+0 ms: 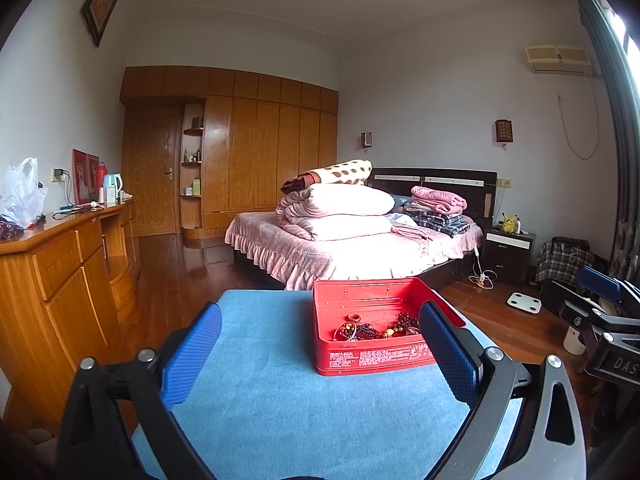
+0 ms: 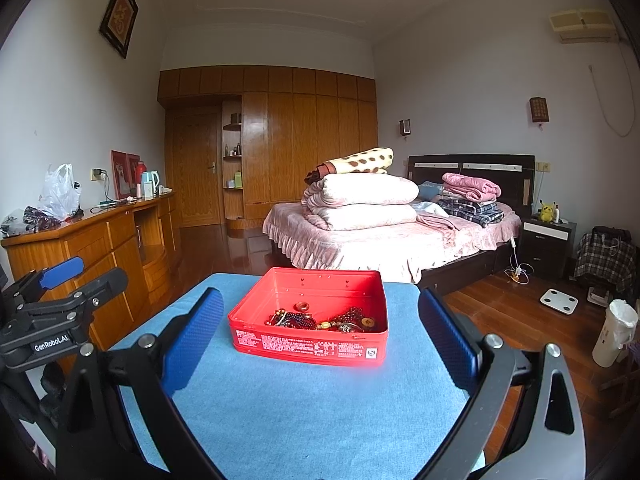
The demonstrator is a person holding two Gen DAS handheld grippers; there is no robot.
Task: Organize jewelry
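Two handheld grippers hover low over a blue mat (image 2: pixel 304 408), both empty with jaws spread wide. In the right wrist view, the right gripper (image 2: pixel 320 340) frames a red tin box (image 2: pixel 308 350) lying straight ahead at 12 o'clock — squarely between its blue pads (image 2: pixel 194 338), a little beyond the tips. The box's long side runs roughly crosswise to the fingers, slightly skewed. Inside, toward its near wall, sits a tangled heap of dark bead bracelets (image 2: pixel 320 320), with a small reddish ring (image 2: pixel 303 306) just behind them.

In the left wrist view, the left gripper (image 1: pixel 320 344) sees the same box at about 1 o'clock, its right pad overlapping the box's right end. The right gripper therefore appears the better lined up of the two.

Both grippers are held near level, pointing forward across the mat. Beyond lie a wooden floor, a bed (image 2: pixel 384 240) piled with folded bedding, and a wooden wardrobe (image 2: pixel 304 140) at the far wall.
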